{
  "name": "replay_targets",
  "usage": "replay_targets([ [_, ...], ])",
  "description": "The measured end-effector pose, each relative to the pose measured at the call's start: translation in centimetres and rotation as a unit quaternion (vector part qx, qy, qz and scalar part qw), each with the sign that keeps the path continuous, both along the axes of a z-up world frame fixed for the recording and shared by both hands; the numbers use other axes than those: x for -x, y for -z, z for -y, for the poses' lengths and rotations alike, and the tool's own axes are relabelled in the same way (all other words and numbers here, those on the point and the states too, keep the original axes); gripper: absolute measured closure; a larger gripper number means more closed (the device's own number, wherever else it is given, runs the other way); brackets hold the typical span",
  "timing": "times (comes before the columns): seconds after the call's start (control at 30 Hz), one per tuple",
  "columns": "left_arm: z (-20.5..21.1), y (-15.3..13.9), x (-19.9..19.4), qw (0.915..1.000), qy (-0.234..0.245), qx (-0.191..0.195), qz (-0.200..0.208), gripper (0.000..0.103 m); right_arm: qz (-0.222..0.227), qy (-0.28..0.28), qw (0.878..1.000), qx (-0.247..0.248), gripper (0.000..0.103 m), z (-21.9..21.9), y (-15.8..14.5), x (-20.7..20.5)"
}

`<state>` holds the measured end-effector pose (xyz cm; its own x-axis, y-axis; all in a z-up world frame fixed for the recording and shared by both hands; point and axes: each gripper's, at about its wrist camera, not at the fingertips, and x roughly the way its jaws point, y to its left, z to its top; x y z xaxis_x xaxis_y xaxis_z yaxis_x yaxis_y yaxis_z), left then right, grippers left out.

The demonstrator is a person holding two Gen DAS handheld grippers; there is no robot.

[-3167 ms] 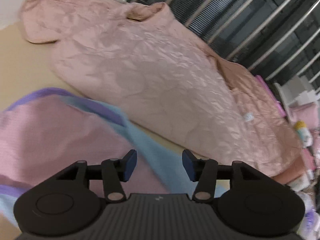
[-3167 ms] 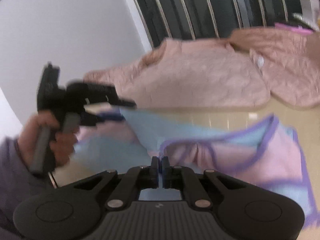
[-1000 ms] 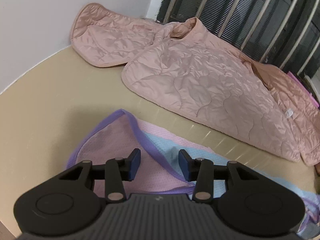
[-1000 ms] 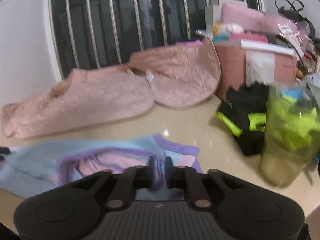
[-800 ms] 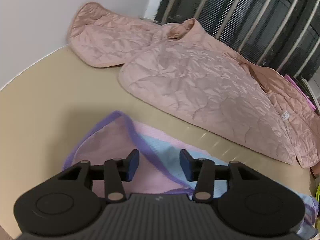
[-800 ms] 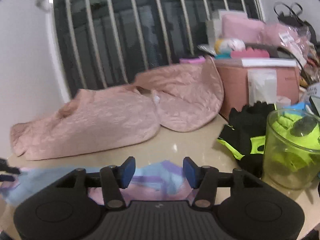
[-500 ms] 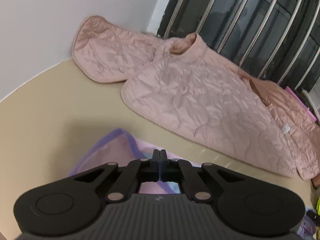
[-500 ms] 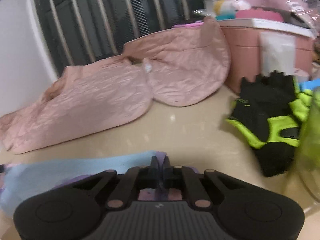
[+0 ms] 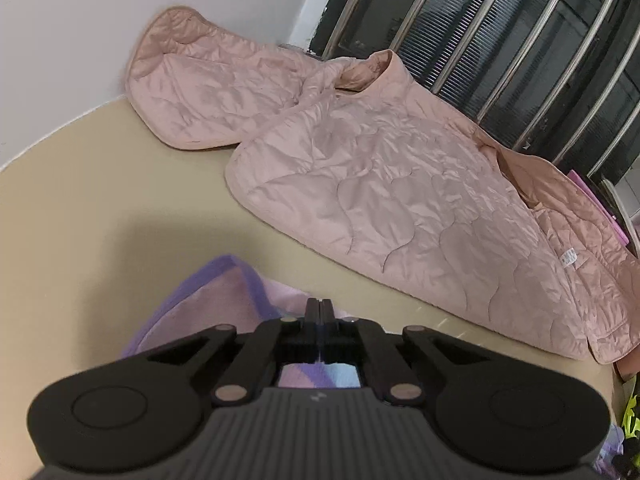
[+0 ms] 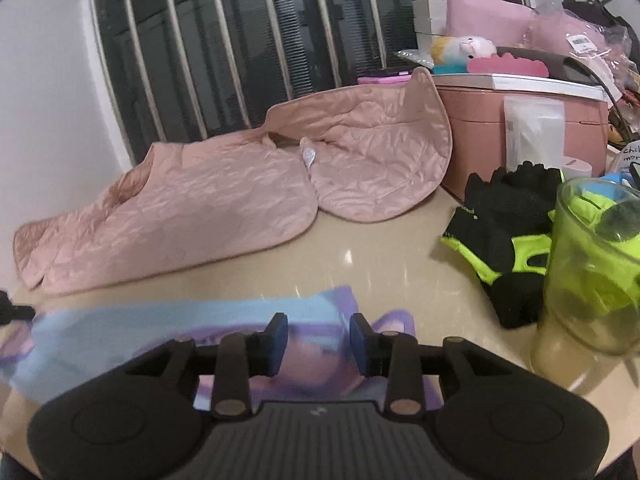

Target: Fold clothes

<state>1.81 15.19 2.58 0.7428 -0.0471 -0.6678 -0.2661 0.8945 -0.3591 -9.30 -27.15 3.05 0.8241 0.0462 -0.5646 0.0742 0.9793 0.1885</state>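
Garment [image 10: 120, 332]: pink and pale blue with purple trim, flat on table [image 9: 72, 216] before quilted jacket [image 9: 380, 184]. Left gripper [image 9: 319, 312] angled down, jaws pinching its purple-edged corner. Right gripper [image 10: 319, 336] tilted down over it, jaws just opened, spread, not pressing cloth.

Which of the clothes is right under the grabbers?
The small pink-and-blue garment with purple trim, lying nearest on the table. The big quilted pink jacket lies farther back by the window bars.
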Motion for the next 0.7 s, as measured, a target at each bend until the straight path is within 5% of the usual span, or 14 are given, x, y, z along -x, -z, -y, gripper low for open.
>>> replay_targets([
  [0.17,-1.2,-0.1,0.1,0.9993,-0.037,0.004,0.006,0.103,-0.011,-0.005,1.000,0.002,0.070,-0.3,0.7,0.8],
  [0.3,-1.6,0.0,1.2,0.9986,-0.047,-0.017,-0.014,0.051,-0.010,-0.006,1.000,0.002,0.070,-0.2,0.8,1.0],
  [0.47,-1.6,0.1,1.1,0.9987,-0.045,-0.021,-0.015,0.055,-0.014,-0.012,1.000,-0.003,0.070,-0.4,1.2,0.7],
  [0.53,-1.4,0.2,0.4,0.9993,-0.032,-0.009,-0.017,0.101,-0.013,-0.019,1.000,-0.001,0.070,-0.6,1.2,0.7],
  [0.7,-1.4,0.1,-0.5,0.9995,-0.030,0.012,-0.003,0.102,-0.015,-0.023,1.000,0.000,0.070,-0.7,1.4,0.8],
])
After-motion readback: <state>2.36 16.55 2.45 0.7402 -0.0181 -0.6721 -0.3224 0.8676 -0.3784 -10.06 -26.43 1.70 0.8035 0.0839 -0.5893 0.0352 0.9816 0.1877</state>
